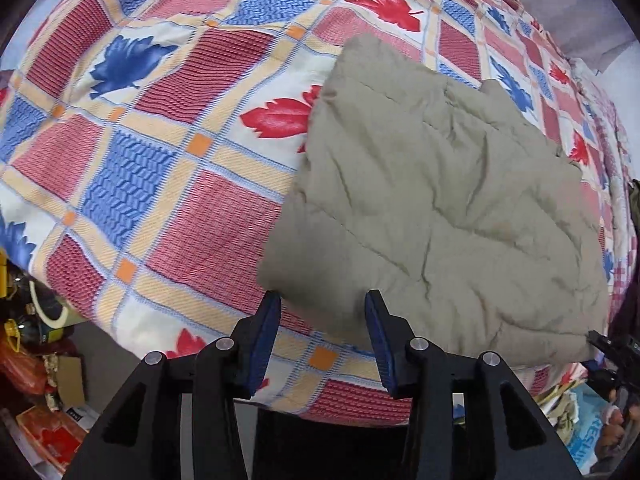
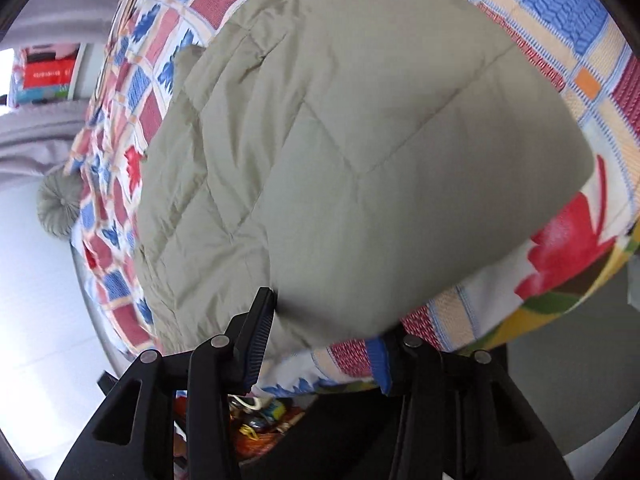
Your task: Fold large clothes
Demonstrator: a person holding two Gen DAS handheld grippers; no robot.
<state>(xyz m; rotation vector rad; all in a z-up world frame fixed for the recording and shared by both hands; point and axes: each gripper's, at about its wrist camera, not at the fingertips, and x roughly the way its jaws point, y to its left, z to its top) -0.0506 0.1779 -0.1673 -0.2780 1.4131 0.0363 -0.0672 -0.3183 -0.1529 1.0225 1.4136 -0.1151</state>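
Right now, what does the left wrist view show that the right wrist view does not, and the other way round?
Only the left wrist view shows the other gripper's black tip at the garment's near right corner, and cluttered boxes on the floor at lower left.

Only the right wrist view shows a round tufted cushion at the bed's far edge and a red sign in the background.

Both show the olive quilted garment lying on the checked leaf-print bedspread, and each view's own gripper open at the garment's near edge.
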